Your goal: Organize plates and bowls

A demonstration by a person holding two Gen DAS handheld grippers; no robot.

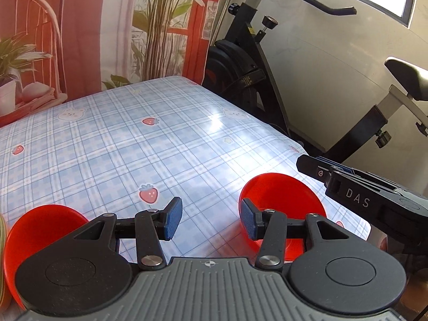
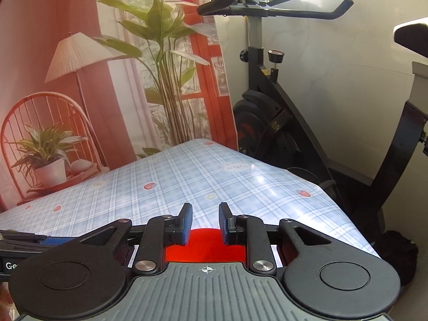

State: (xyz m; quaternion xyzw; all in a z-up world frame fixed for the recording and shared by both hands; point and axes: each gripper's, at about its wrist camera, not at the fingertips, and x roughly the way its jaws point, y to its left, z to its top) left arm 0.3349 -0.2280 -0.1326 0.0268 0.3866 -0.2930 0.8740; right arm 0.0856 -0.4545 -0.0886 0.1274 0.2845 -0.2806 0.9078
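Two red bowls stand on the blue checked tablecloth (image 1: 120,144). One red bowl (image 1: 281,195) lies just beyond my left gripper's right finger, near the table's right edge. The other red bowl (image 1: 40,227) sits at the lower left, partly hidden by the gripper body. My left gripper (image 1: 210,220) is open over bare cloth, with nothing between its pads. My right gripper (image 1: 307,164) hovers at the near bowl's right rim. In the right wrist view my right gripper (image 2: 205,224) has its jaws narrowly apart, nothing pressed between them, and the red bowl (image 2: 204,246) shows below.
An exercise bike (image 1: 254,61) stands close beyond the table's right edge, with its seat (image 1: 409,75) at the far right. A printed backdrop (image 1: 93,26) hangs behind the table. A greenish striped edge (image 1: 1,240) shows at the far left. The left gripper (image 2: 34,239) shows low on the left in the right wrist view.
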